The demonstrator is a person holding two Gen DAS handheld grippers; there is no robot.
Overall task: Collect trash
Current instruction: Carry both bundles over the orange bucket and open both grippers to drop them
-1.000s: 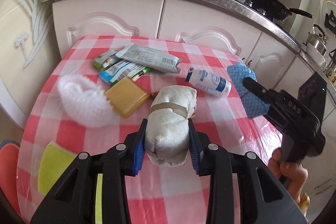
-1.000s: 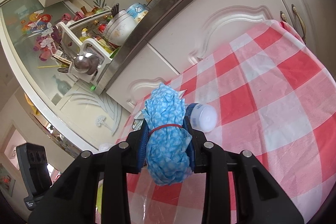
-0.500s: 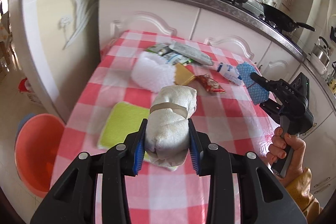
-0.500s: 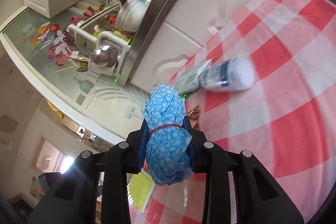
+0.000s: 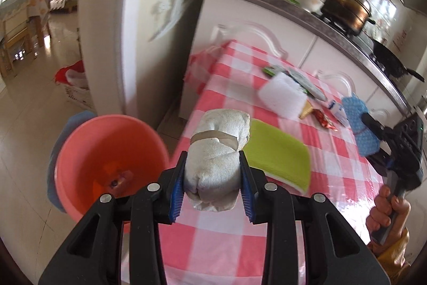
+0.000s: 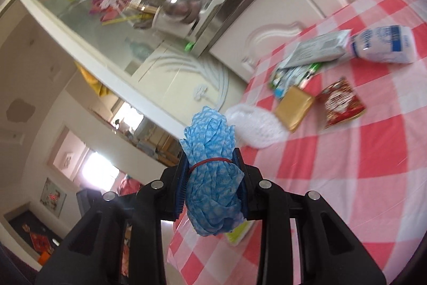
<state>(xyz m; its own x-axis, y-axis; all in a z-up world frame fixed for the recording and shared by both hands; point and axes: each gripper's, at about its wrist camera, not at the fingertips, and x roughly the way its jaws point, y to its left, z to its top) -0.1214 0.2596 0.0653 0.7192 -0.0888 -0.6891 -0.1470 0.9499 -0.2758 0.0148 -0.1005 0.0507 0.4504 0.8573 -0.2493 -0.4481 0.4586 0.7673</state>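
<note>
We hold a tool in each hand, and each one is clenched on a bundle; our left tool (image 5: 212, 179) grips a white rolled cloth (image 5: 217, 151) with a tan band round its middle, and our right tool (image 6: 210, 184) grips a blue rolled cloth (image 6: 210, 175) tied with a thin red band.

Around us there is plenty; a pink bucket (image 5: 106, 151) sits on the floor just past the left edge of the table (image 5: 347, 178), and something small lies at its bottom, too blurry to name; on the checked tablecloth a green sponge (image 5: 277, 156) lies near the left edge, right beside the white cloth; farther along sit a white fluffy pad (image 5: 280, 95), a gold packet (image 6: 293, 107), a red wrapper (image 6: 340, 103), a small white bottle (image 6: 384, 44) lying on its side, and some grey and green wrappers (image 6: 315, 50) near the far edge by the cupboards; a big pot (image 5: 344, 8) stands on the counter behind.

Nothing stands between the white cloth and the bucket; the bucket's mouth is open to the left of it.

The white cloth is long from front to back; it points away from us, out past the tips of the tool, over the left edge of the table; the blue cloth is long the same way, pointing up and away from its tool, above the table.
</note>
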